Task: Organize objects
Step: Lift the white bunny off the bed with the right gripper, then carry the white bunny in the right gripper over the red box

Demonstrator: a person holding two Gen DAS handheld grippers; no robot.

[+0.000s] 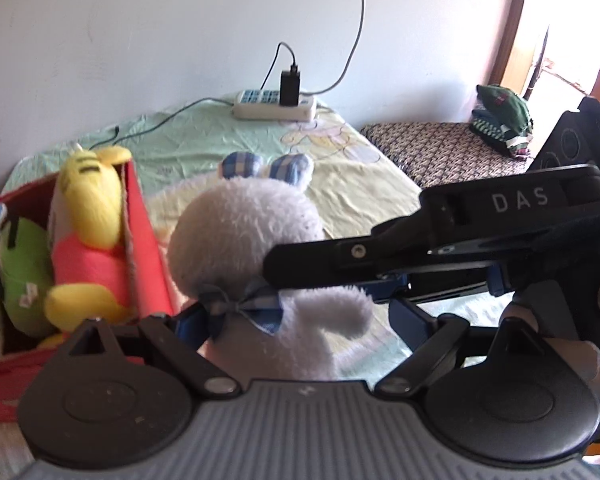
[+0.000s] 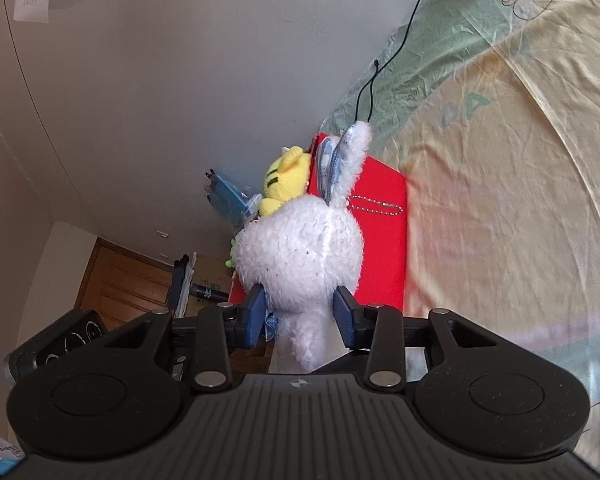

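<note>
**A:** Where's the white plush rabbit [image 2: 300, 248] right now?

**B:** Held up above the bed [image 2: 520, 200], just beside the red box [image 2: 384, 216] that already has the yellow plush [image 1: 88, 208] and a green one [image 1: 24, 276] inside. The right hand-held gripper [image 2: 300, 316] has its blue pads [image 2: 256, 316] pressed in on either side of the rabbit's neck, right at the checked bow [image 1: 240, 308], so it is clamped on the toy.

**B:** The left hand-held gripper [image 1: 296, 324] sits under and around the rabbit's body. Its left pad looks to be against the fur, its right pad stands off, so I'd call it spread and not gripping, though the right tool crosses in front and the view is poor.

**A:** Which way does the rabbit lie?

**B:** Long axis runs from feet to ears, roughly along the right gripper's fingers. Ears [image 2: 344, 160] lead, pointing away from the tool, out over the box's near wall; the body trails back between the fingers. We see the back of its head.

**A:** So how to do this well?

**B:** My judgement: carry it further over the open top, clear of the rim, tip the ears down into the gap beside the yellow plush, then release. Keep the left tool out of the way. A neck grip lets the heavy head swing, so move gently.
</note>
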